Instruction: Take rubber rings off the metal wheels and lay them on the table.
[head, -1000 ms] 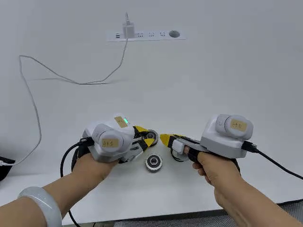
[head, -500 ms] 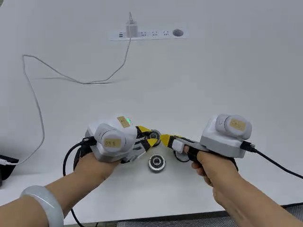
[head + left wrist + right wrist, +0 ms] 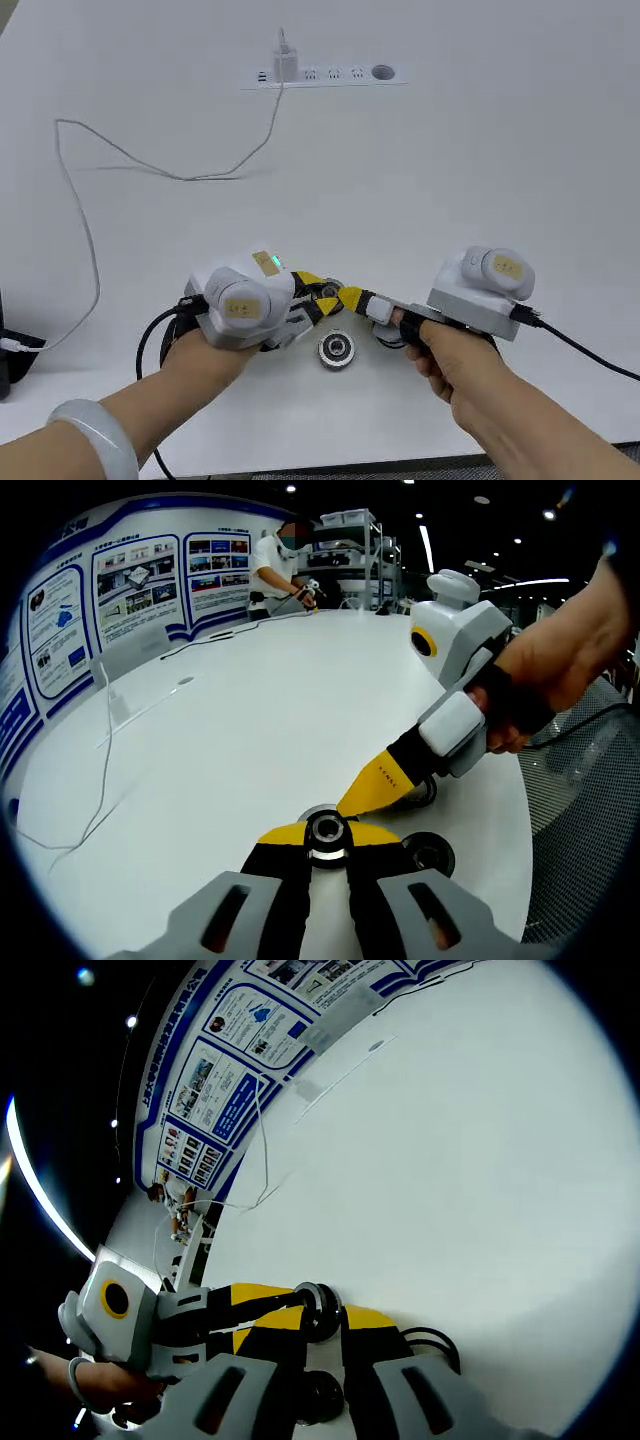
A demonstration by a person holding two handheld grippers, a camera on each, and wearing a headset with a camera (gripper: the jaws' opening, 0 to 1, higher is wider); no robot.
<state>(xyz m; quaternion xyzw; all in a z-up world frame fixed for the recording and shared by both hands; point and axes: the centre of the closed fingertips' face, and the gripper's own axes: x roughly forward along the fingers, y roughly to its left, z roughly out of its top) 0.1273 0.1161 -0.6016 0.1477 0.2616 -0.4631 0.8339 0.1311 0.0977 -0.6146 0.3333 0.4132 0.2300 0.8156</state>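
Between the left tool's (image 3: 328, 830) yellow tips sits a silvery, black-ringed wheel (image 3: 328, 836).

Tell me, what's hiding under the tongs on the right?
A black rubber ring lies on the table under the right tongs. Just part of its loop peeks out; the tongs and the hand cover the rest.

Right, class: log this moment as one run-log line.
left gripper shut on metal wheel | right gripper at that wheel, grip unclear | second wheel on table
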